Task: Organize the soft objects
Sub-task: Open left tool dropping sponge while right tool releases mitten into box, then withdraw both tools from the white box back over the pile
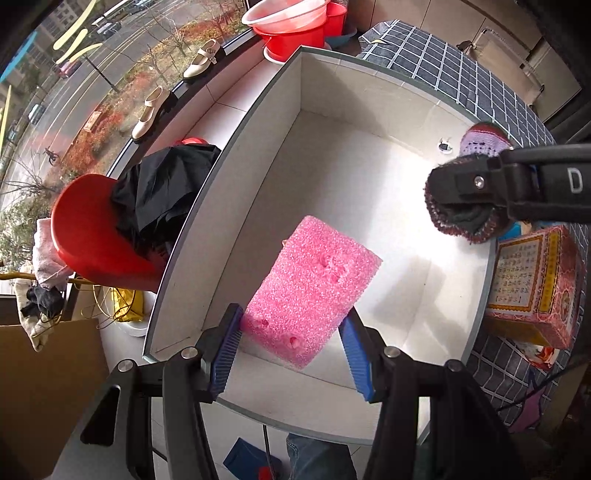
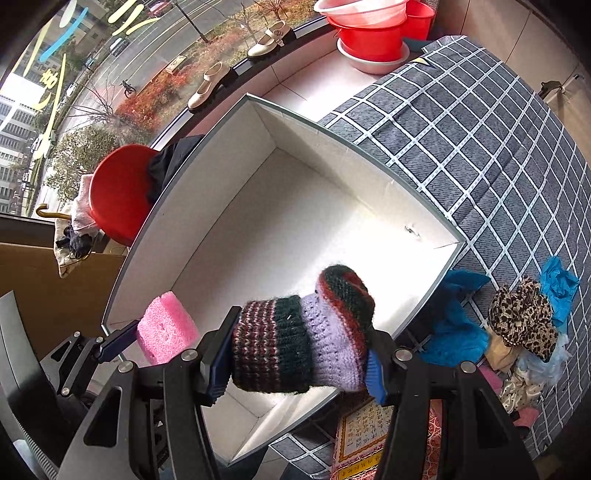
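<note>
A pink foam sponge (image 1: 314,280) hangs tilted over the open white box (image 1: 269,140), low inside it. My left gripper (image 1: 291,325) is shut on the sponge's near end, blue pads pressing both sides. A knitted sock (image 2: 332,332) in purple, dark green and red stripes sits between the pads of my right gripper (image 2: 301,350), which is shut on it above the box's near right corner. From the left wrist, the right gripper (image 1: 465,195) and the knitted sock (image 1: 480,142) show at the box's right wall. The right wrist view shows the sponge (image 2: 166,328) at the left.
The box floor (image 2: 295,206) is bare. A grey checked bedcover (image 2: 480,147) carries blue bags (image 2: 454,325), a leopard scrunchie (image 2: 521,317) and a red printed carton (image 1: 532,280). A red stool (image 1: 88,229) with black cloth (image 1: 162,188), shoes (image 1: 151,110) and red basins (image 1: 295,33) line the window side.
</note>
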{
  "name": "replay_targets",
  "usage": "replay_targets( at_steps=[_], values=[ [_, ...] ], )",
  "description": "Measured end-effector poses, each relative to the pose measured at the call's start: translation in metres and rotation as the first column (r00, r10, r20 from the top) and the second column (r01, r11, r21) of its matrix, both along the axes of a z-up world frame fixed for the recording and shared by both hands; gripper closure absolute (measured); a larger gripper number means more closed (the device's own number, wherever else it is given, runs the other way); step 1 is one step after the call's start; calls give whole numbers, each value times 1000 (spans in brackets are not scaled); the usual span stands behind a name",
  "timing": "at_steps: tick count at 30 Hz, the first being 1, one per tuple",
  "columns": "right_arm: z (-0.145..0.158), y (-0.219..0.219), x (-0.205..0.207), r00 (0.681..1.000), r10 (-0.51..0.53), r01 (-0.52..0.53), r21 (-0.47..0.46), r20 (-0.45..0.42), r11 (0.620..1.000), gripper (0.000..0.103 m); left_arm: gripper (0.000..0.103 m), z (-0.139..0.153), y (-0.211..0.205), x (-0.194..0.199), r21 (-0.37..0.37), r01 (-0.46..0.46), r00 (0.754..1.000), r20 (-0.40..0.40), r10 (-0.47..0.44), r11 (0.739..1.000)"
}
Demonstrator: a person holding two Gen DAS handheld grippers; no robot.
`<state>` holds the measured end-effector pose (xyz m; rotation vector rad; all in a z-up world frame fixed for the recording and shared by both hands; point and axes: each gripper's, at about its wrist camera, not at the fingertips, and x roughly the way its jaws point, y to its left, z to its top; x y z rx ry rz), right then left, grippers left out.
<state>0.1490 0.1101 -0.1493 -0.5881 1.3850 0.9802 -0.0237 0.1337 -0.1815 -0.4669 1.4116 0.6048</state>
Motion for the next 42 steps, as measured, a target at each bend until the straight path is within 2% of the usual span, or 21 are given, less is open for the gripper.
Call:
replay_targets(
  at_steps=[5, 7, 8, 10, 13, 14, 15, 17, 18, 25, 32, 42],
  values=[
    [-1, -1, 1, 1000, -6, 6, 0, -5, 1000, 45, 41, -1, -1, 2, 7, 1, 1000, -9, -1, 1000],
    [-1, -1, 1, 1000, 0, 0, 2, -8, 1000, 38, 29, 1, -1, 0, -5, -5, 1000, 5, 5, 1000],
    [0, -1, 1, 1000, 1, 0, 7, -8, 1000, 35, 26, 2, -1, -1, -7, -11, 1000, 14, 11, 1000],
    [4, -3, 2, 1000, -14, 14, 24, -4, 1000, 14, 19, 5, -1, -2, -5, -19, 1000, 19, 19, 1000],
    [11, -7, 6, 999, -44, 45, 61, -20, 997, 12, 10, 9, 0, -5, -19, -34, 999, 42, 34, 999],
    [14, -8, 6, 999, -47, 48, 66, -18, 997, 10, 10, 11, 0, -6, -30, -39, 997, 59, 41, 999],
    [17, -9, 6, 999, -48, 48, 67, -4, 997, 0, 9, 13, 1, -7, -41, -43, 996, 75, 46, 998],
    [25, -12, 4, 999, -46, 43, 90, 27, 995, 0, 6, 18, 3, -9, -65, -46, 993, 109, 53, 997],
    [30, -14, 3, 998, -47, 44, 101, 35, 994, 0, 0, 20, 3, -9, -78, -45, 990, 128, 55, 996],
    [48, -22, -2, 997, -61, 56, 124, 43, 991, 0, 0, 30, 1, -10, -130, -31, 980, 191, 56, 991],
    [56, -30, -12, 998, -42, 37, 116, 45, 993, 0, 0, 41, -7, -8, -122, -20, 983, 177, 42, 992],
    [68, -46, -10, 996, -68, 60, 141, 54, 988, 0, 0, 48, -16, 2, -60, 9, 992, 126, -1, 998]
  ],
)
